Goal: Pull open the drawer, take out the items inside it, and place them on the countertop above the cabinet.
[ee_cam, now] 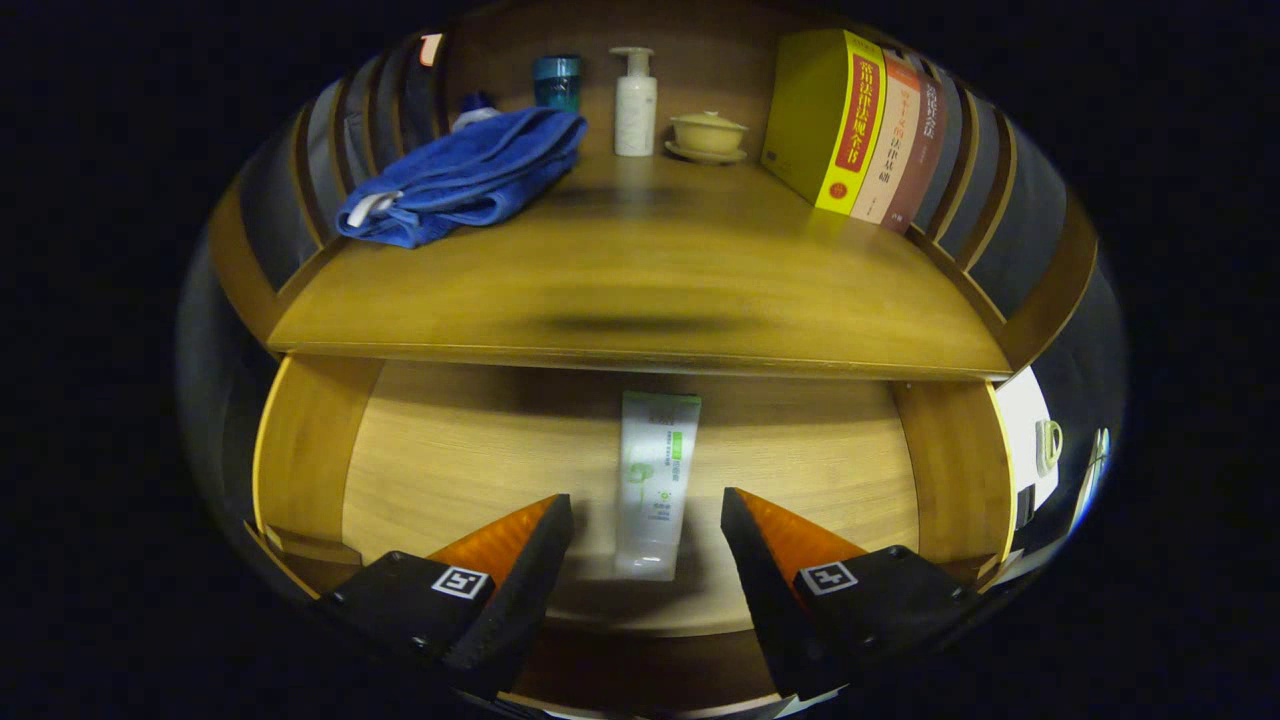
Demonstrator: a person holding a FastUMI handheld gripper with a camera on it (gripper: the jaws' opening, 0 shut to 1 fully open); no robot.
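At the upper left of the frame a folded blue towel (pixel 470 175) lies on the bench (pixel 640 290), with a teal jar (pixel 557 82) behind it. Toward upper centre stand a white pump bottle (pixel 635 103) and a lidded yellow bowl (pixel 708 135); at the upper right, a row of books (pixel 860 130) leans. Below, the drawer (pixel 300 450) is pulled open, and a white tube (pixel 653 480) lies on its floor. The hand-held gripper (pixel 647 525) is released, its fingers spread to either side of the tube's near end without touching it.

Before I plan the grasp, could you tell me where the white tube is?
The white tube lies flat in the open drawer, under the countertop, between the open gripper fingers.
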